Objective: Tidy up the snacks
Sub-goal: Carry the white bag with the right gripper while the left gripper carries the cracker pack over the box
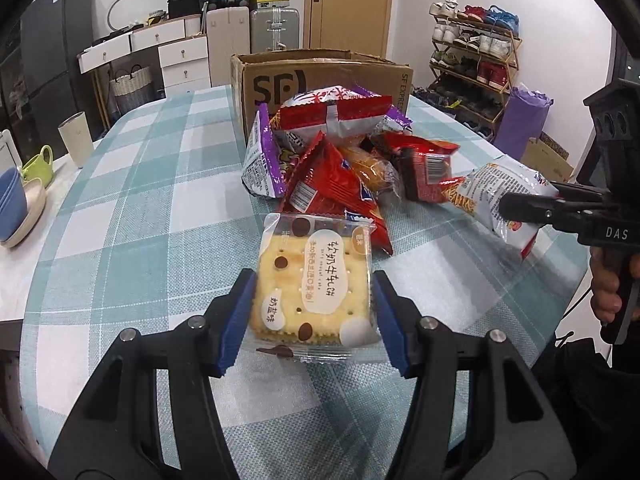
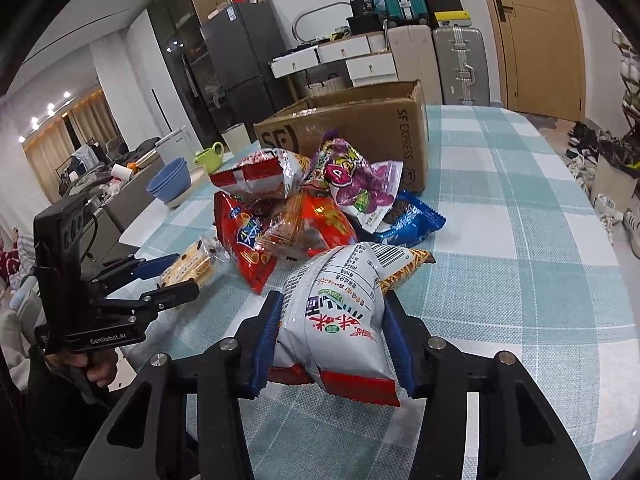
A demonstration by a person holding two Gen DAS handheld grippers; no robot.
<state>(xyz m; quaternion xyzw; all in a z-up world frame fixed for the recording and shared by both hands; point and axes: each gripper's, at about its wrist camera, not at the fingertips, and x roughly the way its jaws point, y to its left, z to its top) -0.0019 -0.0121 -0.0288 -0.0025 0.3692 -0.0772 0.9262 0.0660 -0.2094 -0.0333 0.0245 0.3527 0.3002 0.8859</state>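
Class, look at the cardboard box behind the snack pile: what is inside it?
Its inside cannot be seen. The cardboard box stands open-topped beyond the snack pile, but both views show only its outer walls and top flaps; the contents, if any, are hidden.

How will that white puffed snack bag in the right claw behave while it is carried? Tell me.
The white snack bag is probably light and squashy: it bulges between the right claw pads. Its glossy film may slip. The contents are likely brittle, so squeeze gently.
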